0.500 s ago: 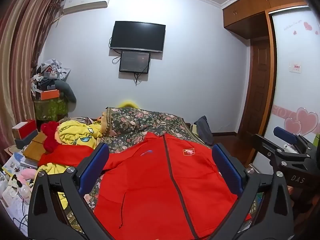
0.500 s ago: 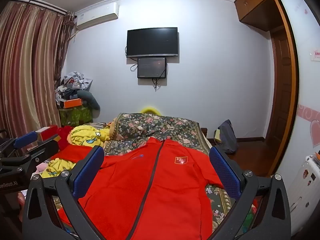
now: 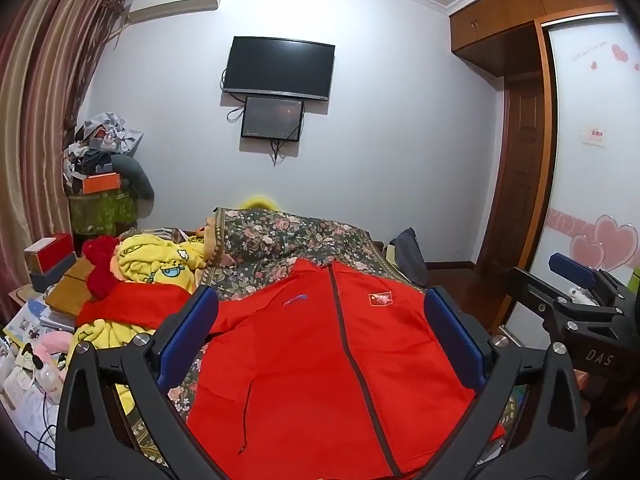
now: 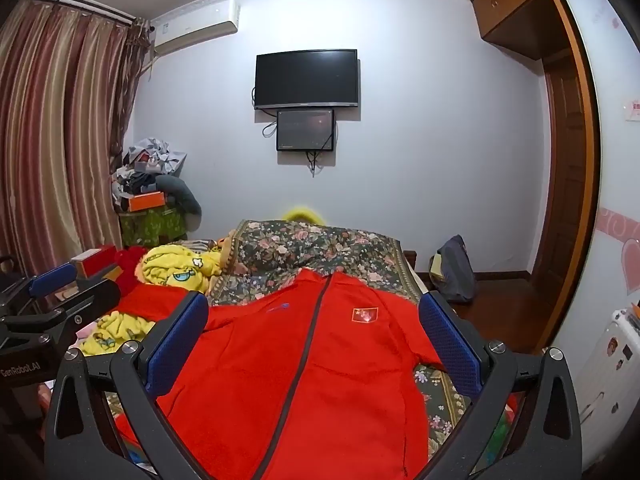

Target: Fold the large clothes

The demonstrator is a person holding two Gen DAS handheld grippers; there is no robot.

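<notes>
White wall (image 3: 400, 120), mounted television (image 3: 279, 68), striped curtains (image 4: 60, 120), wooden wardrobe (image 3: 520, 28)

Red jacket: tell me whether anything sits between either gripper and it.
Nothing visible does. The red jacket lies spread, front up and zipped, on the floral bedspread. The left gripper and right gripper hang open above it, jaws wide and empty. The yellow blanket lies off to the side.

One red jacket (image 3: 320, 364), two wall screens (image 3: 279, 67), two tongs (image 3: 320, 332)
</notes>
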